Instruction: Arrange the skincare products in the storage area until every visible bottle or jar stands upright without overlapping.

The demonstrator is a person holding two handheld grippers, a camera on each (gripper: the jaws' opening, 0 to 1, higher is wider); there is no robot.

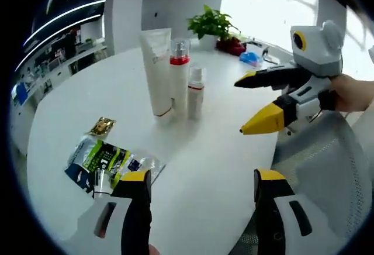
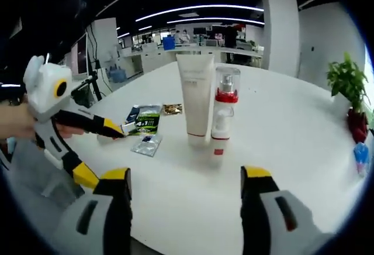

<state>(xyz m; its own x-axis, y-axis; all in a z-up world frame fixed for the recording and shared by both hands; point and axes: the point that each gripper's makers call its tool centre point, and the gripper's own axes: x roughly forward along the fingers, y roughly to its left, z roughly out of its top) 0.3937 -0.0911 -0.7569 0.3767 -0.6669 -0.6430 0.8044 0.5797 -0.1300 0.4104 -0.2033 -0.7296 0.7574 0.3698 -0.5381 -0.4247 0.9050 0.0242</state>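
Left gripper view: three skincare containers stand upright in a tight row on the round white table (image 1: 193, 167). The tall white tube (image 1: 157, 71), tapered and matte, stands on its cap. Just right of the tube is the clear-capped spray bottle (image 1: 179, 76) with a red collar, and beside that the shorter small bottle (image 1: 196, 93) with a red band; their contents cannot be read. Near the tube, toward the camera, lie about four flat foil sachets (image 1: 105, 158), glossy and crinkled, one of them gold (image 1: 103, 126). Well beyond the tube stands one potted plant (image 1: 213, 26).

The left gripper (image 1: 201, 190) has its yellow-tipped jaws wide apart, holding nothing. The right gripper (image 1: 252, 106), held in a hand (image 1: 356, 94) right of the tube, is likewise spread and empty.

Right gripper view: right gripper (image 2: 185, 179) parted, empty, facing the tube (image 2: 196, 97).
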